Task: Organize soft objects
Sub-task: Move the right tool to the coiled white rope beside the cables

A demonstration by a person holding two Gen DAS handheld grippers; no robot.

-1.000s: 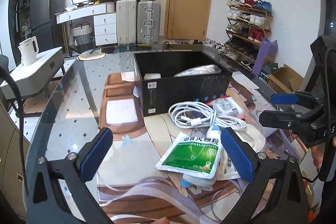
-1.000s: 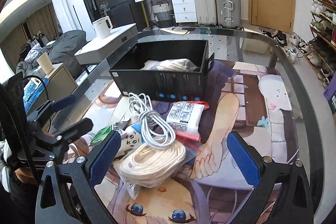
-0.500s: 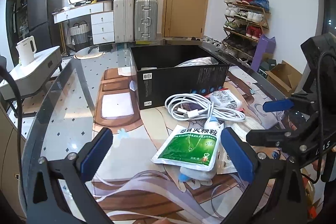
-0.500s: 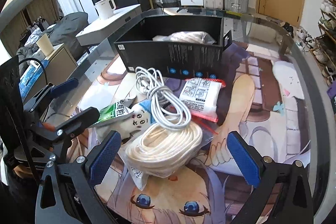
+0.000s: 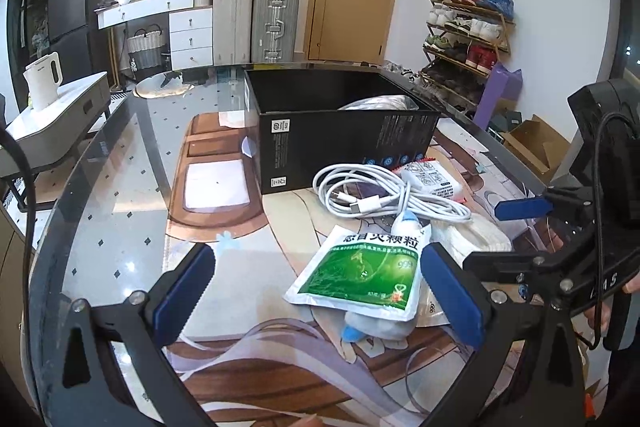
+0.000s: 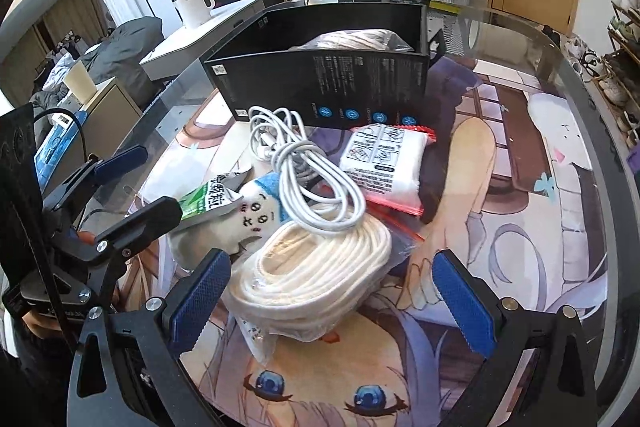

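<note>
Two coils: glossy cable (image 6: 308, 179), braided rope (image 6: 320, 279).

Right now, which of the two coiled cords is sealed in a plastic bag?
The thick cream rope, nearest the right fingers. The thinner white cable lies loose, partly on top of it, with its plug ends bare.

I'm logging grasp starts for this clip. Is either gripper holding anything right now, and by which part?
Nothing is held. The left gripper and right gripper are both open, above the green sachet and bagged rope coil.
</note>
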